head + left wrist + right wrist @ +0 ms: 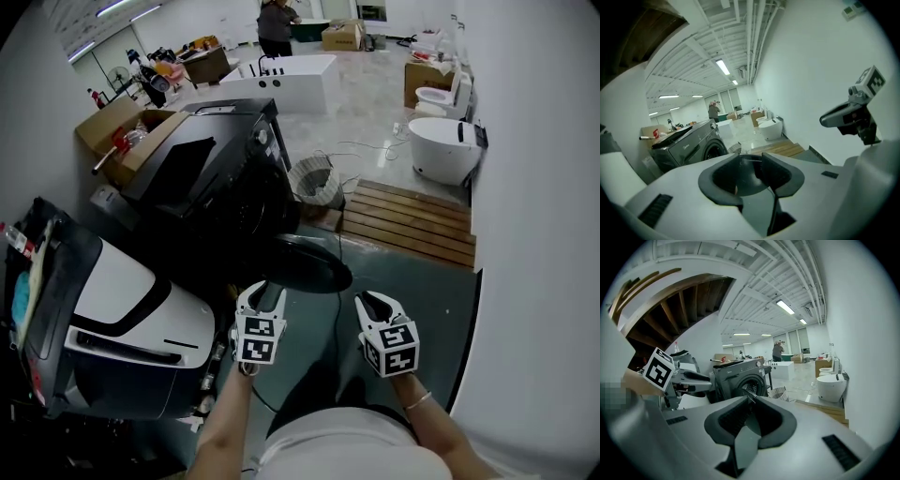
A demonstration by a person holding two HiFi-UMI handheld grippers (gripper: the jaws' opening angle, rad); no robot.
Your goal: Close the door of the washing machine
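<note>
A dark front-loading washing machine (211,183) stands left of centre, also seen in the left gripper view (689,145) and the right gripper view (740,378). Its round dark door (314,264) hangs swung out over the grey floor. My left gripper (266,296) hovers just short of the door's near edge, jaws open with nothing gripped; the door (746,176) shows through the gap between them. My right gripper (375,304) is a little to the right of the door and apart from it, its jaws (751,399) shut on nothing.
A white appliance (122,319) stands at my near left. Behind the door are a wire basket (314,178) and a wooden deck (408,220). A white toilet (445,150), cardboard boxes (117,131), a white tub (286,80) and a person (275,28) are farther back.
</note>
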